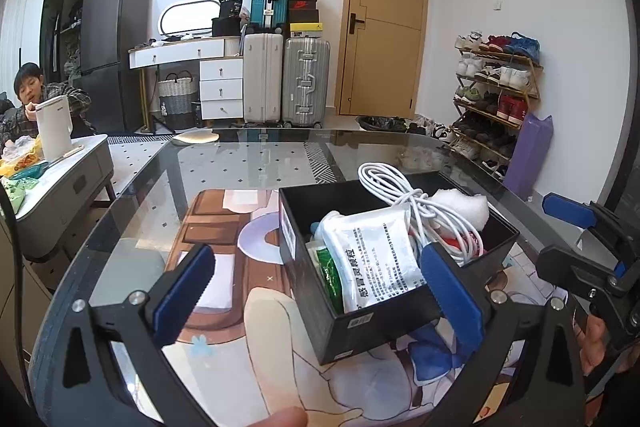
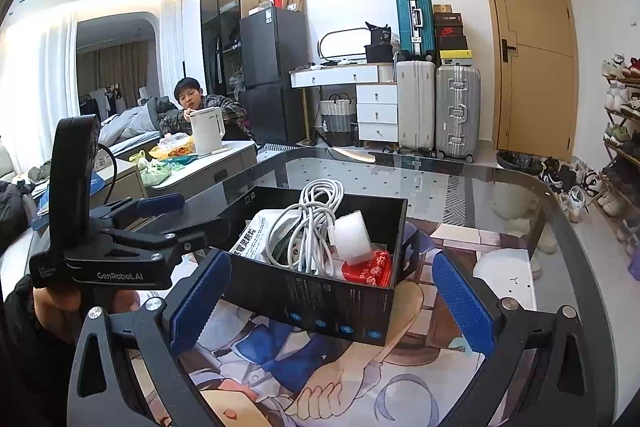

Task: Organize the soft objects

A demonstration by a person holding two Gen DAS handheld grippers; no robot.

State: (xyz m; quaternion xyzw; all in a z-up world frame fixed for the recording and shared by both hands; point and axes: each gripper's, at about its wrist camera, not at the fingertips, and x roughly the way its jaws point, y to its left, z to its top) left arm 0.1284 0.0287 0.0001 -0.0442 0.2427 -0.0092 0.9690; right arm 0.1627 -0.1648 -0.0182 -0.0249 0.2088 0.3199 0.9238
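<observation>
Black box sitting mid glass table, holding white cable, pouch, foam, left gripper gaping wide at its seven o'clock corner, right gripper spread wide astride the near wall, bare glass lying toward twelve.

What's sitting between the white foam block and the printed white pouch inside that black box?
A coiled white cable lies between the foam block and the pouch in the black box. Both wrist views show it.
</observation>
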